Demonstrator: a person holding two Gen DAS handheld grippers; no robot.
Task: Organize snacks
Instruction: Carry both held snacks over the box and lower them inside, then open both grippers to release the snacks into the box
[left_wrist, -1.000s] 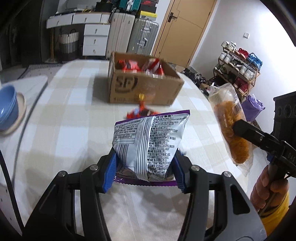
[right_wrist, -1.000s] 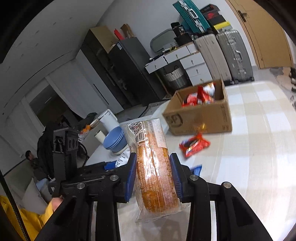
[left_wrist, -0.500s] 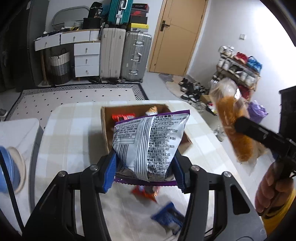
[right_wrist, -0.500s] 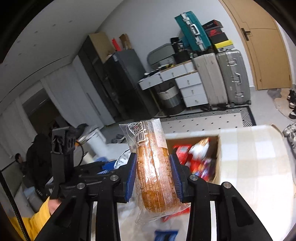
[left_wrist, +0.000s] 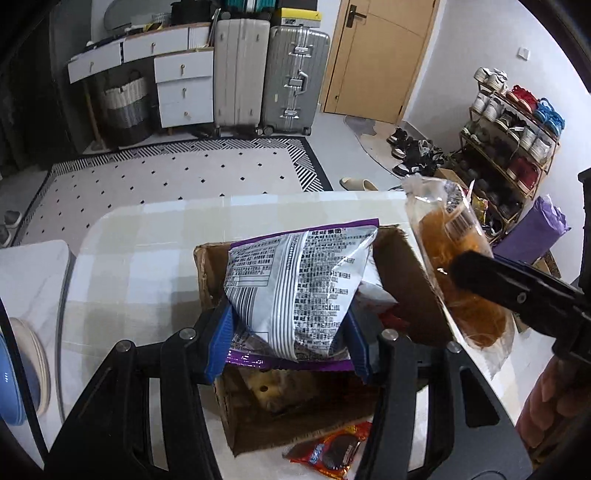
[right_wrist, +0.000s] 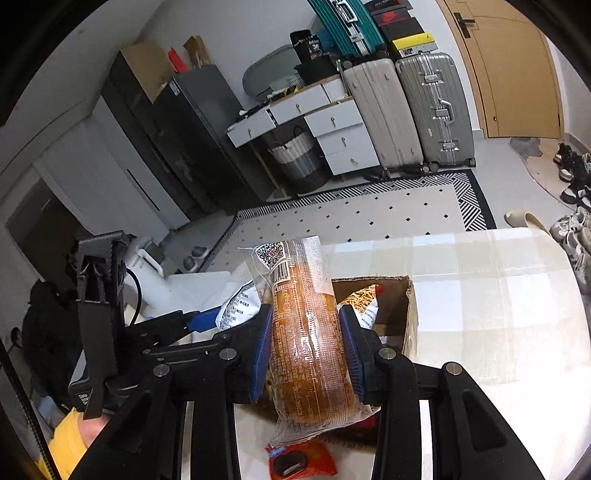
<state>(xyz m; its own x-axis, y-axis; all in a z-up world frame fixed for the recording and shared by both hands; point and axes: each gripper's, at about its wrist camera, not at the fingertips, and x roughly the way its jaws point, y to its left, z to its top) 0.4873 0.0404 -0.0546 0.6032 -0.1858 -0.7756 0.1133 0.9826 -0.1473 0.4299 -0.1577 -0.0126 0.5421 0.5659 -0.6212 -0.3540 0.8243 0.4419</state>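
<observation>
While both grippers are clamped on snacks, the left gripper (left_wrist: 288, 328) holds a silver chip bag (left_wrist: 295, 288) directly over the cardboard box (left_wrist: 402, 280); the right gripper (right_wrist: 304, 347) pinches an upright orange packet (right_wrist: 306, 332), box at one o'clock.

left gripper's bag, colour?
Silver-white with black print and purple edging: the snack bag clamped in the left gripper. Clearest in the left wrist view.
</observation>
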